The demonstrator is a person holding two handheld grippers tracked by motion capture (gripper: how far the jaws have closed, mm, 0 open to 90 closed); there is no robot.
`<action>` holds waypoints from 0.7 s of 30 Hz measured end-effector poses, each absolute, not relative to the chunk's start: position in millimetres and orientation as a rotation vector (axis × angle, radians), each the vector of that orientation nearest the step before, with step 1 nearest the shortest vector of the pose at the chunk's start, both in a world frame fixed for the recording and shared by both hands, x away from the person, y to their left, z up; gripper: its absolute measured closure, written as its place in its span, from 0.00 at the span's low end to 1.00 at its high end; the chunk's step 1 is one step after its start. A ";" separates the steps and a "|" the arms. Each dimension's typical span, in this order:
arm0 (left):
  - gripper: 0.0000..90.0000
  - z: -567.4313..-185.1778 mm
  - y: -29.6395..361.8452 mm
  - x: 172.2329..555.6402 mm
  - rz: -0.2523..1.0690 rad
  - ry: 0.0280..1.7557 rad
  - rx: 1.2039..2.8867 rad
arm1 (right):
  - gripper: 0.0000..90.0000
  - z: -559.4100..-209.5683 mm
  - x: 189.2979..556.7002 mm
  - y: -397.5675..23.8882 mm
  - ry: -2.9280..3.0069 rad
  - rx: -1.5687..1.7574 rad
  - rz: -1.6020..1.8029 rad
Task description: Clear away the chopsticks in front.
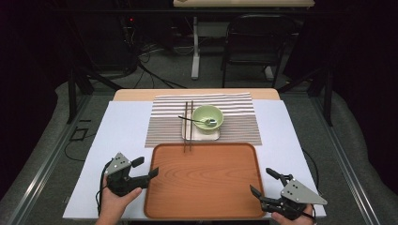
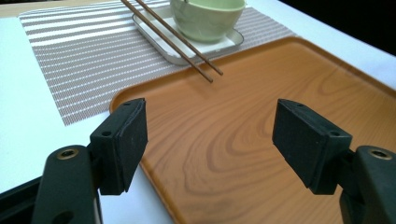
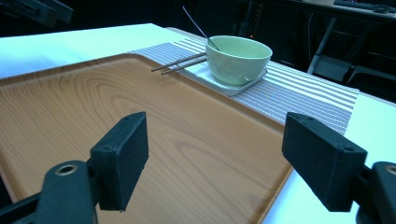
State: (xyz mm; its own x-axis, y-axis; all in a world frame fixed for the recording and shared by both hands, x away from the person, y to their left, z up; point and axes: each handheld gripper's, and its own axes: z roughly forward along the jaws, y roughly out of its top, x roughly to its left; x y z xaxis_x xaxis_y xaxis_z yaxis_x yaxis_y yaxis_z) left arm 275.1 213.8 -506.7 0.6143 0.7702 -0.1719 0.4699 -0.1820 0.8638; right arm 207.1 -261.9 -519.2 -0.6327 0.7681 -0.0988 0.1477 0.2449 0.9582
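Observation:
A wooden tray (image 1: 202,183) lies bare at the table's near edge. My left gripper (image 1: 149,166) hovers at its left rim, jaws wide apart and nothing between them; in the left gripper view (image 2: 210,140) they frame the tray (image 2: 261,107). My right gripper (image 1: 260,179) stands open at the tray's right front corner, likewise holding nothing (image 3: 215,156). Beyond the tray a green bowl (image 1: 208,118) with a spoon (image 1: 197,121) in it sits on a small white plate (image 1: 200,135). Two chopsticks (image 1: 188,126) lie across the plate's left side, tips over the tray's far rim.
A striped placemat (image 1: 234,126) lies under the plate on a white table cover (image 1: 122,136). Behind the table stand a black chair (image 1: 256,42), another table's leg and cables on the floor. Dark curtains close both sides.

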 end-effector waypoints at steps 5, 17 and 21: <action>0.33 -500.5 206.9 285.5 0.368 1.026 1.849 | 0.24 -521.8 207.5 -262.6 1.893 0.824 1.400; 0.33 -488.5 189.1 298.9 0.368 1.001 1.911 | 0.13 -522.0 210.6 -265.9 1.898 0.858 1.427; 0.33 -486.7 185.3 302.0 0.364 1.000 1.918 | 0.09 -522.2 211.1 -264.3 1.907 0.870 1.416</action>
State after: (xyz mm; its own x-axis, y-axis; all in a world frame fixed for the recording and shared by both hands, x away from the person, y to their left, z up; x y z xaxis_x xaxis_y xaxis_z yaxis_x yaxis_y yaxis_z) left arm 302.0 185.3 -486.7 0.6271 0.7661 -0.1410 0.4967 -0.2538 0.8300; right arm 211.1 -264.3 -522.2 -0.6031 0.7933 -0.0832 0.1500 0.2151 0.9650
